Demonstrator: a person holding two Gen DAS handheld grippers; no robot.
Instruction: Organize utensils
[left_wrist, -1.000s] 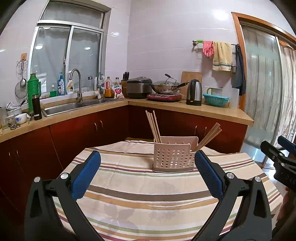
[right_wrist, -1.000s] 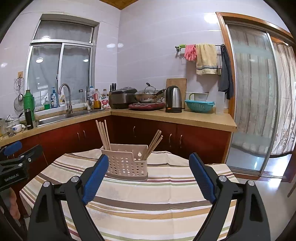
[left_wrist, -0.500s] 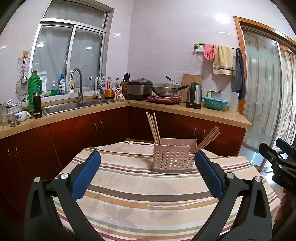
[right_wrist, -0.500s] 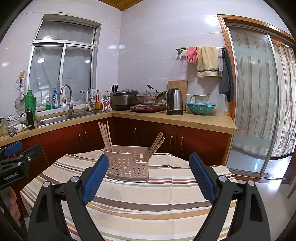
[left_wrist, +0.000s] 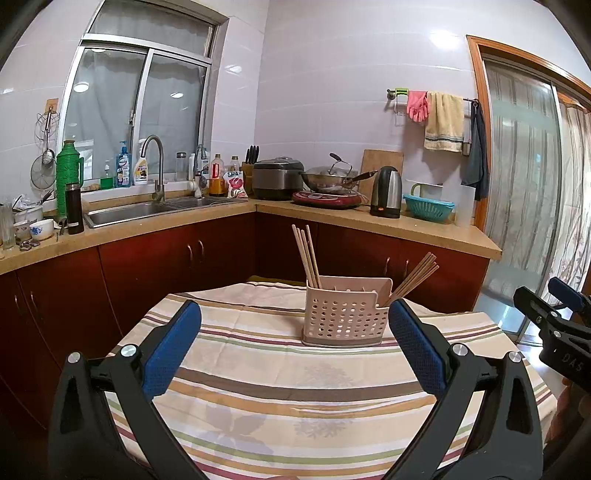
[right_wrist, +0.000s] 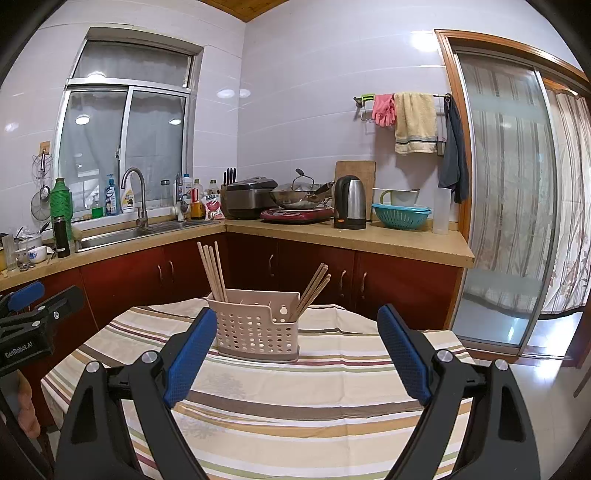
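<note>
Perforated pale-pink plastic caddy (left_wrist: 345, 317), rectangular, stands on the striped cloth of the table (left_wrist: 280, 373), toward its far edge at 12 o'clock. Two bundles of thin wooden chopsticks: left bundle (left_wrist: 306, 254) near upright, right bundle (left_wrist: 415, 273) leaning toward 2 o'clock. Left gripper (left_wrist: 293, 349) spread wide, blue dimpled pads holding nothing. Right gripper (right_wrist: 297, 349) likewise spread and empty (both short of the caddy).

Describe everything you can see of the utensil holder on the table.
The utensil holder is a pale pinkish-beige plastic caddy with perforated walls, a taller back panel and inner dividers. It stands upright on the striped tablecloth. Wooden chopsticks stand at its left end; a second bundle leans out right. Neither claw touches it.
</note>
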